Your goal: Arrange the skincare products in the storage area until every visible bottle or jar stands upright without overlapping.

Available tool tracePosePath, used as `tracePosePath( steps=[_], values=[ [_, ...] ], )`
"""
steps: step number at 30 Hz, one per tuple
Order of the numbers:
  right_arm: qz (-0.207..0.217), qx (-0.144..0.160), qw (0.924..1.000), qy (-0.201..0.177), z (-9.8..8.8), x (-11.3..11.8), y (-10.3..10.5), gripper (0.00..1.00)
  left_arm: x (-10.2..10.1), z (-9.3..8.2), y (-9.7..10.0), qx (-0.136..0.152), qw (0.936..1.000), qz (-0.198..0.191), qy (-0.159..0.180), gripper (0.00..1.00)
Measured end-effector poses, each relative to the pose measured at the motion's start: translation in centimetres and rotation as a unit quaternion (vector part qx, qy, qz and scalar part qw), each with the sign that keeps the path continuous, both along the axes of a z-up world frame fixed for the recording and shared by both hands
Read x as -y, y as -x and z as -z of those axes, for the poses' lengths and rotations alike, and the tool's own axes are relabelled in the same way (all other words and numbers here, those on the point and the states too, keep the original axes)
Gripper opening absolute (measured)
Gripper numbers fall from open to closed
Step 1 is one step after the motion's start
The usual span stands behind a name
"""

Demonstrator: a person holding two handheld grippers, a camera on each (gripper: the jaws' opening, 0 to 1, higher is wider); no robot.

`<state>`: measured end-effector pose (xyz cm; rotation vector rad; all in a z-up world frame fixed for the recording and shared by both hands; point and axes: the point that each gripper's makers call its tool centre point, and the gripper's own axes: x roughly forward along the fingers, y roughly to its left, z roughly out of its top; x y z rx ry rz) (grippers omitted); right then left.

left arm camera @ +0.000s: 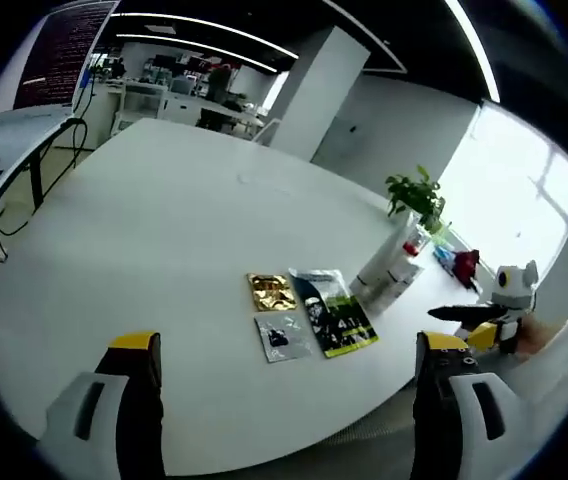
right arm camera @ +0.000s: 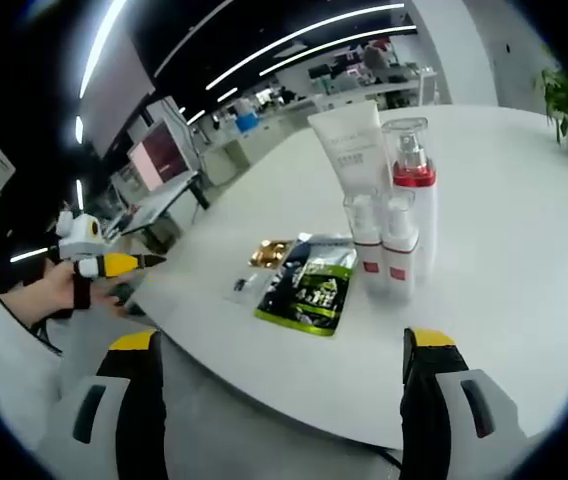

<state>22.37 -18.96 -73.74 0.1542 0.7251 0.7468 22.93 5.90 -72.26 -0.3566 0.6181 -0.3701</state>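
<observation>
1. Skincare cluster: a white tube (right arm camera: 349, 145) standing on its cap, a tall pump bottle (right arm camera: 413, 190) with a red band, and two small clear-capped bottles (right arm camera: 382, 245) in front of them. All stood upright, close together, straight ahead of my right claw (right arm camera: 277, 400) and just right of its centre line. Their long axes ran vertical, roughly parallel to my jaws as that view showed them.
2. The same cluster (left arm camera: 392, 265) lay ahead and right of my left claw (left arm camera: 289, 400), farther off, near a potted plant (left arm camera: 416, 195).
3. Flat sachets: a black-and-green pouch (right arm camera: 312, 285), a gold packet (right arm camera: 269, 252) and a small dark packet (right arm camera: 244, 284) lay on the table (right arm camera: 524, 200) left of the bottles, between the two claws. The pouch's long axis pointed roughly toward my right claw. Packet edges looked near or touching; I could not tell overlap.
4. Right claw: jaws spread wide, holding nothing, hovering off the table edge.
5. Left claw: jaws spread wide, holding nothing, likewise off the edge.
6. Judgement: the right claw was nearer the bottles; the sachets sat about midway, slightly favouring the left.
7. Beyond: office desks and monitors.
</observation>
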Motion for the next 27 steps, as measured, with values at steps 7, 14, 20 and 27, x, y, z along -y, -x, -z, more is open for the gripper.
tracePosePath(
  steps=[7,14,20,27],
  values=[
    [-0.002,0.001,1.0000,0.007,-0.15,-0.21,0.26,0.99,-1.07,-0.30,-0.36,0.010,0.9997,-0.020,0.010,0.98],
    [0.002,0.004,0.9999,0.010,-0.45,-0.21,0.37,0.99,-0.97,-0.20,-0.39,0.011,0.9998,-0.015,-0.002,0.98],
    [0.008,0.019,0.9997,0.011,-0.59,0.19,-0.16,1.00,-0.80,-0.06,-0.25,0.011,0.9999,-0.005,-0.004,0.98],
    [0.012,0.019,0.9997,0.010,-0.76,0.26,-0.04,1.00,-1.04,-0.09,-0.26,0.012,0.9999,-0.011,0.001,0.98]
  ],
)
